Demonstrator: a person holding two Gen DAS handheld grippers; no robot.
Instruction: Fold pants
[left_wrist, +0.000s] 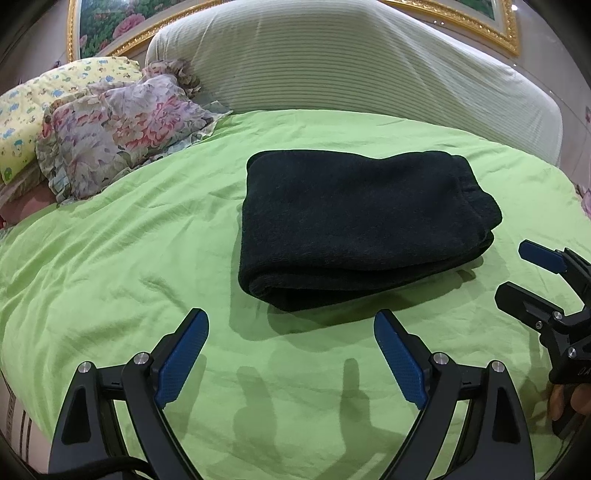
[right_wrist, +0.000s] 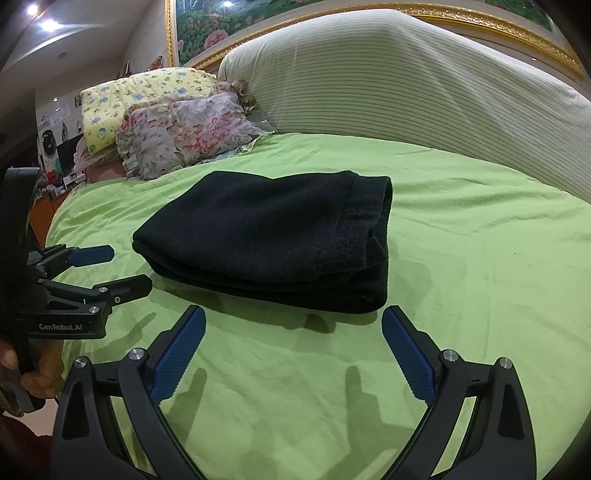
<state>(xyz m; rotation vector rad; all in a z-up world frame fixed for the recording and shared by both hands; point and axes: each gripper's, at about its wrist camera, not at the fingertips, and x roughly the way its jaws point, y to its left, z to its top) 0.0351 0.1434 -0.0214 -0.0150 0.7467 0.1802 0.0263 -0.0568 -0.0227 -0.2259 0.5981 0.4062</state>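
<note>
Black pants (left_wrist: 362, 225) lie folded into a thick rectangle on the green bedsheet (left_wrist: 129, 258). They also show in the right wrist view (right_wrist: 273, 240). My left gripper (left_wrist: 291, 332) is open and empty, held just short of the bundle's near edge. My right gripper (right_wrist: 293, 328) is open and empty, also just short of the bundle. The right gripper shows at the right edge of the left wrist view (left_wrist: 517, 273), and the left gripper shows at the left edge of the right wrist view (right_wrist: 125, 267). Neither touches the pants.
A floral pillow (left_wrist: 118, 133) and a yellow patterned pillow (left_wrist: 33, 110) lie at the back left of the bed. A large striped pale cushion (left_wrist: 351, 74) stands behind the pants against a gold-framed picture (right_wrist: 207, 33). Green sheet (right_wrist: 480, 277) spreads around the bundle.
</note>
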